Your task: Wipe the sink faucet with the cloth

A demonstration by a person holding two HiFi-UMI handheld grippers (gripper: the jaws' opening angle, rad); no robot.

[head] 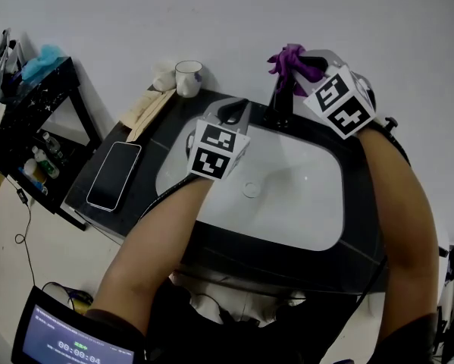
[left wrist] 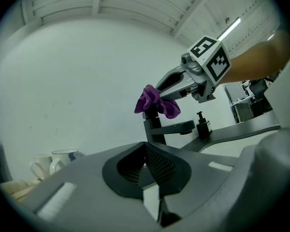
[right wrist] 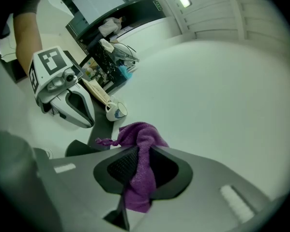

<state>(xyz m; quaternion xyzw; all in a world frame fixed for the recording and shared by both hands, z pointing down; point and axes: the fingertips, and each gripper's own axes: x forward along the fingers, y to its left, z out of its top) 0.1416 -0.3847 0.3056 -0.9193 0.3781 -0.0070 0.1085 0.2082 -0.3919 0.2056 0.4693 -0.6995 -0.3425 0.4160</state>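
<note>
Bright, even light; fisheye-warped edges

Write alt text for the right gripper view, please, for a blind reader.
The right tongs pinch a purple cloth that bunches beyond their tips. Behind are the left gripper, a white mug and a white wall.

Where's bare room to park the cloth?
Bare: the counter between phone and basin, and the basin around its drain. Crowded: back-left corner with mug and wooden pieces, and the faucet, where the right gripper holds the cloth.
</note>
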